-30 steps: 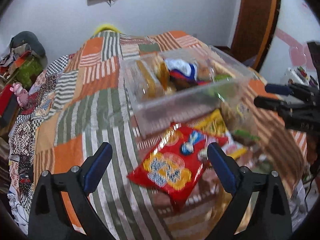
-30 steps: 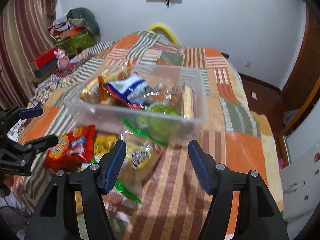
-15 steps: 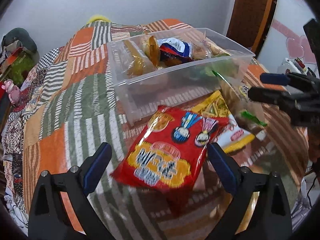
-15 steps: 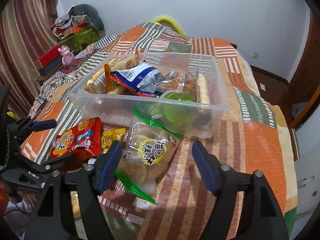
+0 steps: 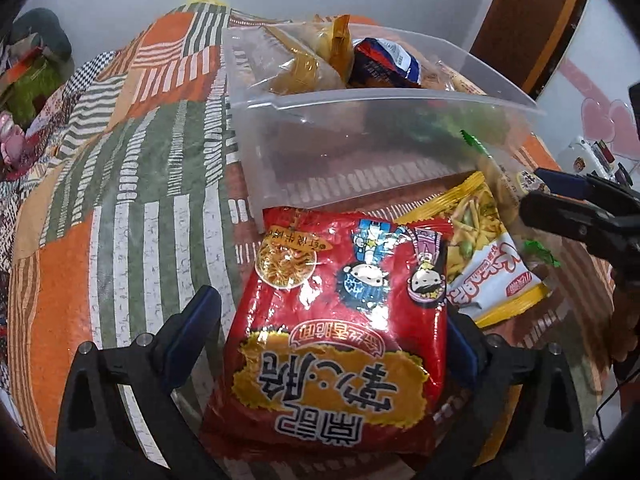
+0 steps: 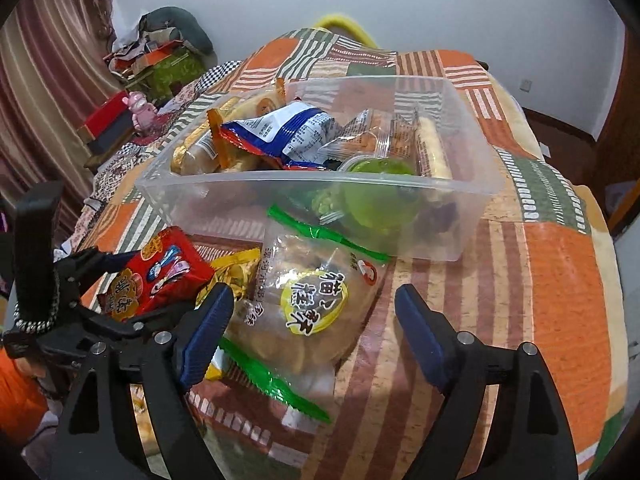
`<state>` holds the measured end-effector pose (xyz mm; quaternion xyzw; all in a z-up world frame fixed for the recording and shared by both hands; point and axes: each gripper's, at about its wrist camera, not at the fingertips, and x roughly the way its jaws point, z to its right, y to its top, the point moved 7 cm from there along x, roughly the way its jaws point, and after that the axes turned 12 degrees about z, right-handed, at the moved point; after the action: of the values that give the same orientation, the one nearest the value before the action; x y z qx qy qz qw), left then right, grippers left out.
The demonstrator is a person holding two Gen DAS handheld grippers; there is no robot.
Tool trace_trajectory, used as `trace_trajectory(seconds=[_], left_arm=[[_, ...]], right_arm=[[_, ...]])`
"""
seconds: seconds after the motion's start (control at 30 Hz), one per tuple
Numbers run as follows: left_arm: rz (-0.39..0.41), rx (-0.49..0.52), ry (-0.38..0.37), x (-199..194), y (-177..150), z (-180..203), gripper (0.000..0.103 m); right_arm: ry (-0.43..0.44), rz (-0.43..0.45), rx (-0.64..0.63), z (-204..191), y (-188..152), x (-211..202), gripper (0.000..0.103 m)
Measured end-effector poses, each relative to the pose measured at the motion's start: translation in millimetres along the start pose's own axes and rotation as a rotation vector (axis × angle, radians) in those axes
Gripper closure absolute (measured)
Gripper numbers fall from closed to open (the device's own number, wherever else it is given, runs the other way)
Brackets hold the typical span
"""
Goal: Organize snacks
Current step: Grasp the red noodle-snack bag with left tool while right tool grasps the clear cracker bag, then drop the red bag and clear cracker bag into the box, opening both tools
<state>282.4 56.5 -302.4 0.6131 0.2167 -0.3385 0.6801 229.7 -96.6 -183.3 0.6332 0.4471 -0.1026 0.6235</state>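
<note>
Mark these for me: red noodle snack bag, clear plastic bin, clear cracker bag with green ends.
red noodle snack bag (image 5: 344, 320), left wrist view, middle of its printed front.
clear plastic bin (image 6: 320, 178), right wrist view, near rim.
clear cracker bag with green ends (image 6: 308, 308), right wrist view, yellow round label.

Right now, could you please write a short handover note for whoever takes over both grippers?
Left gripper: open, jaws either side of the red noodle-snack packet, not closed on it.
Right gripper: open, jaws around the clear green-edged cake bag, nothing held.
Both packets and a yellow chip bag lie on the patchwork blanket in front of the clear plastic bin.
Done: the bin already holds several snacks.
Left: grasp these three and move them into the bin.
</note>
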Motion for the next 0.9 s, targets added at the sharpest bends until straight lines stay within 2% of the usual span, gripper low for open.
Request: trace_trajectory(seconds=[0.03,0.1,0.2,0.23,0.33,0.53,0.6,0.63,0.9], left_arm=[[0.007,0.002,-0.004,-1,-1,1,0.006],[0.021,0.010,-0.019,-7,-3,4,0.020],[0.034,0.029,-0.023,-15,-4,11,0.032],[0.038,0.034,-0.025,-19,-4,13,0.033],[0.048,0.027,-0.017,-23,-2,14,0.034],[0.085,0.006,0.013,-40,4,8,0.035],[0.098,0.001,0.014,-46,8,7,0.035],[0.103,0.003,0.018,-47,12,5,0.035],[0.182,0.018,0.014,-75,39,18,0.035]], right_arm=[[-0.007,0.005,0.003,0,0,0,0.022],[-0.013,0.006,0.011,0,1,2,0.023],[-0.008,-0.014,0.023,2,-1,6,0.024],[-0.006,-0.018,0.024,2,-1,7,0.024],[-0.012,-0.032,0.008,0,-4,9,0.035],[-0.035,-0.009,-0.027,0,-7,0,0.045],[-0.039,-0.002,-0.040,2,-7,-5,0.054],[-0.037,0.001,-0.041,2,-5,-6,0.062],[-0.049,0.036,-0.031,9,-2,-23,0.064]])
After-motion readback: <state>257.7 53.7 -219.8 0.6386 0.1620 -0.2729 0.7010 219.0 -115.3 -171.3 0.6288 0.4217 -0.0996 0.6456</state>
